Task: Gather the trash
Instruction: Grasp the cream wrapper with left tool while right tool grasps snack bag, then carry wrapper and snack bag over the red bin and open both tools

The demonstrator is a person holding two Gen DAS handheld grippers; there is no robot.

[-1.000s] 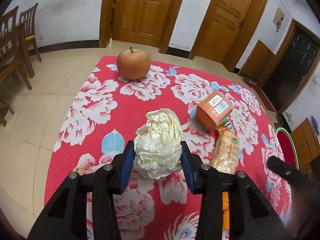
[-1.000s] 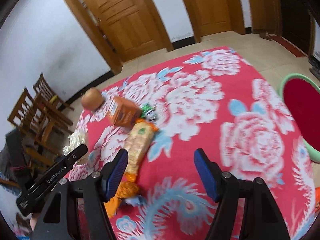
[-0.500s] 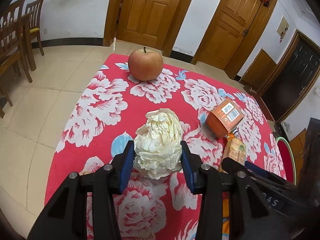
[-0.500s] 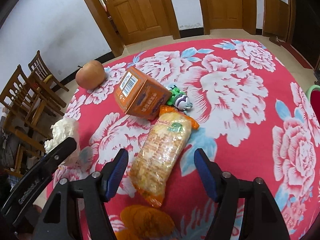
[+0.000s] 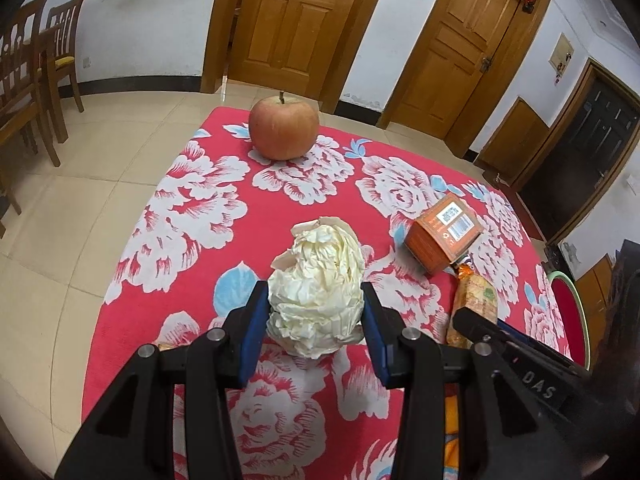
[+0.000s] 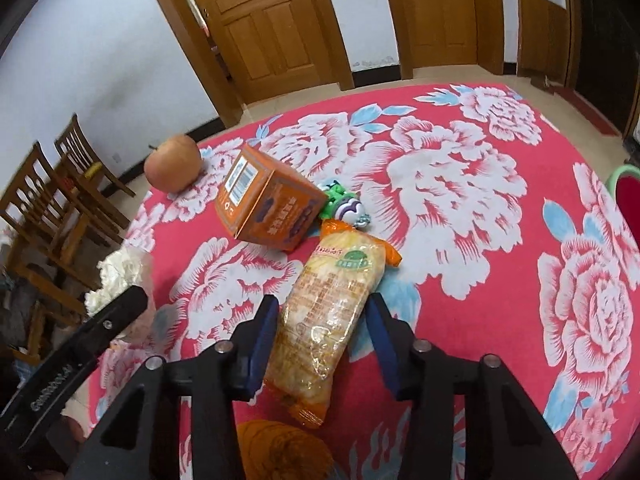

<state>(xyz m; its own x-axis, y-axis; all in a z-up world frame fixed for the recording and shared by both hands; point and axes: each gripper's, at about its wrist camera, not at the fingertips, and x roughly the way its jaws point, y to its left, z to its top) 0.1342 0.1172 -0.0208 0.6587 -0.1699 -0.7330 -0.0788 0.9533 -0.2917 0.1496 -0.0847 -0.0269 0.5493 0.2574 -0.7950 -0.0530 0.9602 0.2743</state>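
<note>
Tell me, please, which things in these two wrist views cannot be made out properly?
- Orange item, right wrist view: mostly hidden behind the right gripper; identity unclear.
- Small green and purple object, right wrist view: partly behind the orange box; too small to identify.
- Snack packet, left wrist view: lower end covered by the other gripper.
- Crumpled paper: its underside, whether lifted, cannot be told.
- Green-rimmed container: cut by the edge.

- Left tongs [image 5: 315,312]: matte black angular arms, blue pads, silver round screws.
- Right tongs [image 6: 322,320]: same black frame, blue pads, silver screws.
- White lettering on the outer sides of both.
</note>
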